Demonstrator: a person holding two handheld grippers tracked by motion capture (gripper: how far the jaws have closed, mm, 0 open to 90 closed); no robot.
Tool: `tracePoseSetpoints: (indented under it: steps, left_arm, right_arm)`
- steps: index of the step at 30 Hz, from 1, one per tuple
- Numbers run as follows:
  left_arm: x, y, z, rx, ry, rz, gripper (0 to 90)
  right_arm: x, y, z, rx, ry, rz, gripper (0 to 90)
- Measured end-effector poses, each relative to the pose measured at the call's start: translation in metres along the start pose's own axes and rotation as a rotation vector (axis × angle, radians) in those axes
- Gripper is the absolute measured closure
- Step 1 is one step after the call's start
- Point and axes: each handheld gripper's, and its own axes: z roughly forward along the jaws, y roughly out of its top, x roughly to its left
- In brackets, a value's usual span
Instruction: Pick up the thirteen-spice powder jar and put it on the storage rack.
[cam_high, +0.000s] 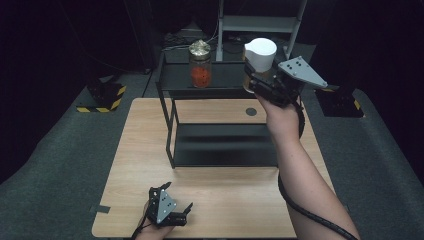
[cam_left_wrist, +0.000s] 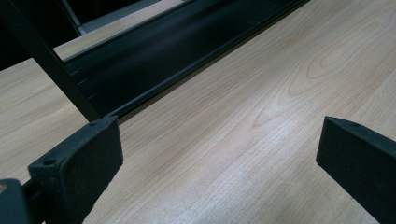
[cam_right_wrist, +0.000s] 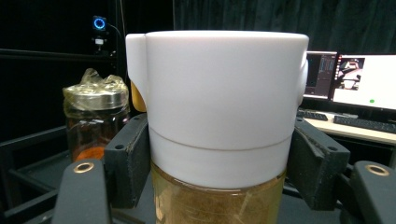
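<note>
A wooden surface (cam_high: 220, 195) carries a black two-tier shelf (cam_high: 215, 82). On its top tier, the right hand-held gripper (cam_high: 257, 80) pinches a white-lidded jar (cam_right_wrist: 219, 121), well apart from a gold-lidded jar (cam_high: 200, 62). The left hand-held gripper (cam_high: 172, 210) rests spread near the surface's front edge.

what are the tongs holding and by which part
The right tongs grip the white-lidded jar by the lower edge of its lid, one jaw on each side. The left tongs are open and hold nothing.

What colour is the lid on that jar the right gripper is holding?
White. The lid tops a jar of brownish contents, best seen in the right gripper view.
</note>
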Motion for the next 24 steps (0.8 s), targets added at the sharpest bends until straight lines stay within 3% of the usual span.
tracePoseSetpoints:
  steps: [6,24]
  left_arm:
    - [0.004,-0.003,-0.001,-0.015,-0.010,-0.027,0.7]
    - [0.004,-0.004,-0.002,-0.023,-0.011,-0.025,0.7]
  right_arm:
    - [-0.005,0.002,0.012,0.010,-0.014,0.012,29.6]
    - [-0.013,-0.007,0.037,0.020,-0.039,0.025,29.6]
